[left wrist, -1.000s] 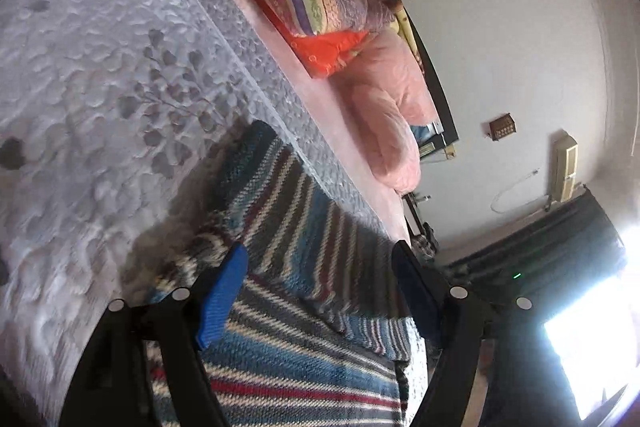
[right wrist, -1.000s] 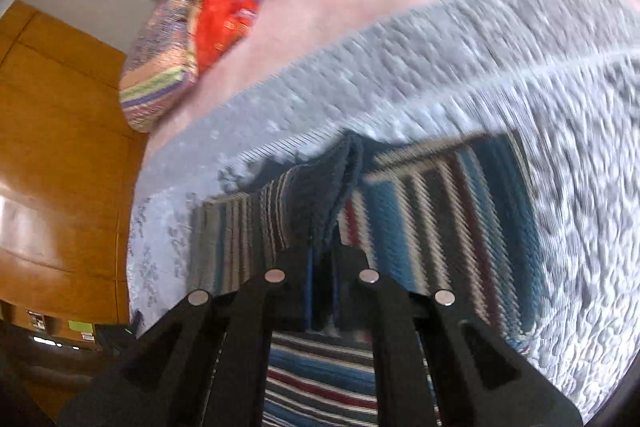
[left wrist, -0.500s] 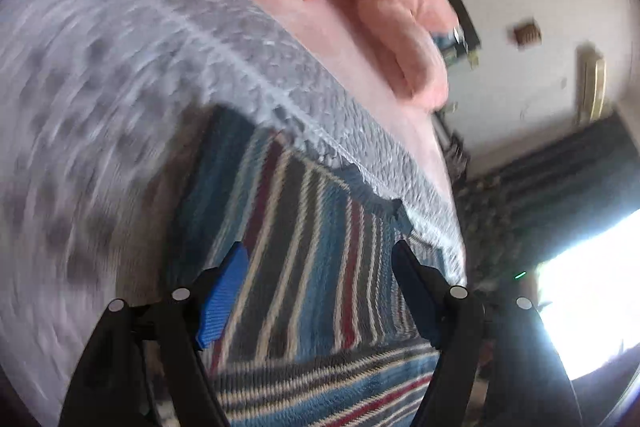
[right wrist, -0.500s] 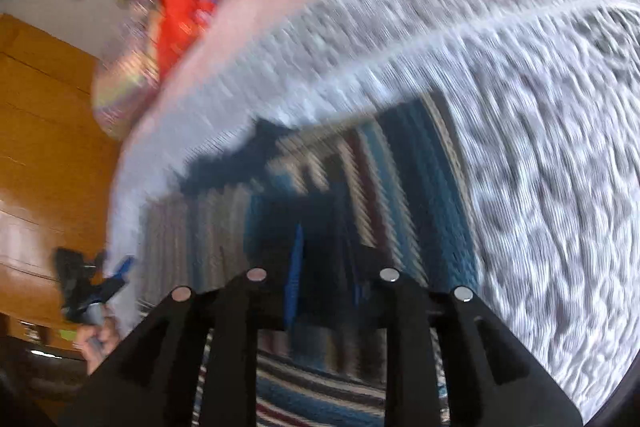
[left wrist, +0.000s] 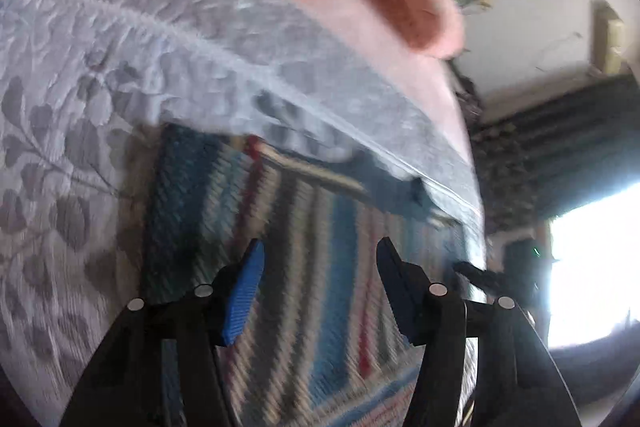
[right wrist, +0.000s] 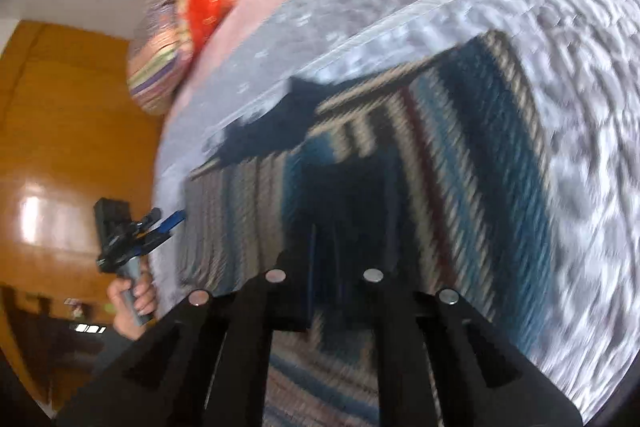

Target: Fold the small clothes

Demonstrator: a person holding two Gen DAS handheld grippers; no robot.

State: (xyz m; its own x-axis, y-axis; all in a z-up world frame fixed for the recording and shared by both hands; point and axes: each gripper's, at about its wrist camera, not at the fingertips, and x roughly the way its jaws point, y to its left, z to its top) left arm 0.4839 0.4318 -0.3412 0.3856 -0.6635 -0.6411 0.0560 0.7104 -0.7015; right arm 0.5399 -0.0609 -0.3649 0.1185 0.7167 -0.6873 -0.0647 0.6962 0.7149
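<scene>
Striped knit sweater (left wrist: 304,259) now lies flatter on grey quilted bedspread (left wrist: 80,75) of bed; a second ago a raised ridge of knit stood pinched between right tongs.

Right tongs (right wrist: 326,247) close together over dark fold of sweater (right wrist: 460,155); blur and shadow hide whether knit is still pinched, cannot tell.

Left tongs (left wrist: 318,259) spread wide, empty, above stripes; the view has swung from sweater's hem toward its middle.

Left hand (right wrist: 134,297) visible at bed edge.

Judgement: fold just carried over, smoothing or next fold comes next.

A bed with a grey leaf-patterned bedspread (left wrist: 120,75) — striped knit garment (left wrist: 304,227) and pillows (right wrist: 180,39) lying on it.
</scene>
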